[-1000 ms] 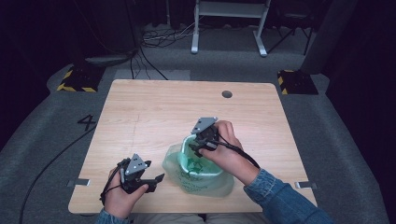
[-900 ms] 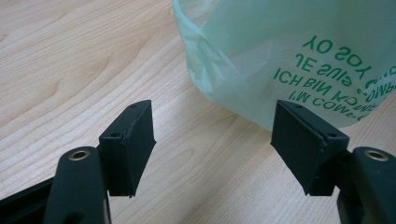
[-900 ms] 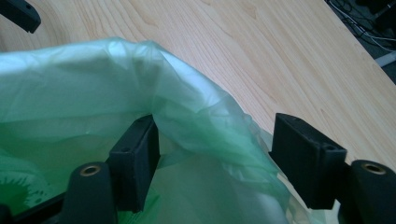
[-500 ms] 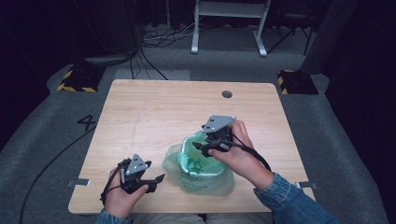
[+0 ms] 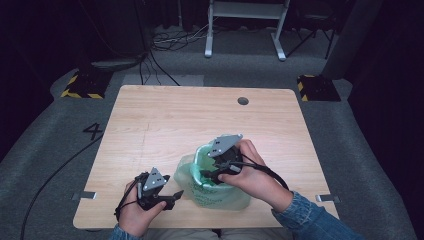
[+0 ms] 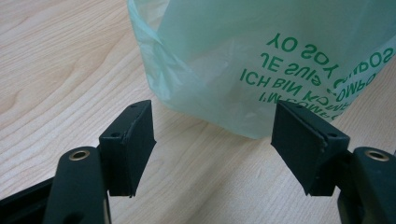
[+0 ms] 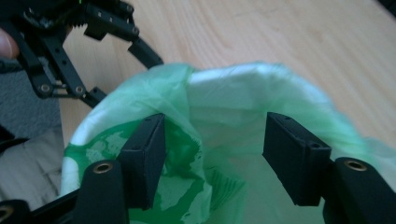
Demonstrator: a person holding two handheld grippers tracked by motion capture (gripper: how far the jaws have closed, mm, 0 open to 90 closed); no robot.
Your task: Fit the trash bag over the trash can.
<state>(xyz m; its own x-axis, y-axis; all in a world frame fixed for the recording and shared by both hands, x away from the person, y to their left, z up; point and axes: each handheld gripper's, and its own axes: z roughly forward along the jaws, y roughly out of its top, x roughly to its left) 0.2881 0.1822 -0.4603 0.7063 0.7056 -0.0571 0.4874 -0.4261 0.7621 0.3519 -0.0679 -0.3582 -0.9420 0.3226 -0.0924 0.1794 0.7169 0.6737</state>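
Here the green bag [image 5: 212,187] stood upright near the front edge of the worktop [image 5: 165,125], its long axis vertical and its mouth gaping upward. The printed lettering read upside down in the left gripper view. The right gripper [image 5: 212,175] dipped into the mouth from above, its jaws having just been closing, spread with the inner folds loose between them and nothing pinched. The left gripper [image 5: 172,197] lay just beside the bag's left foot, jaws wide apart and holding nothing. Whatever lay inside the bag was hard to make out; its right side was hidden behind the right hand [image 5: 255,175].
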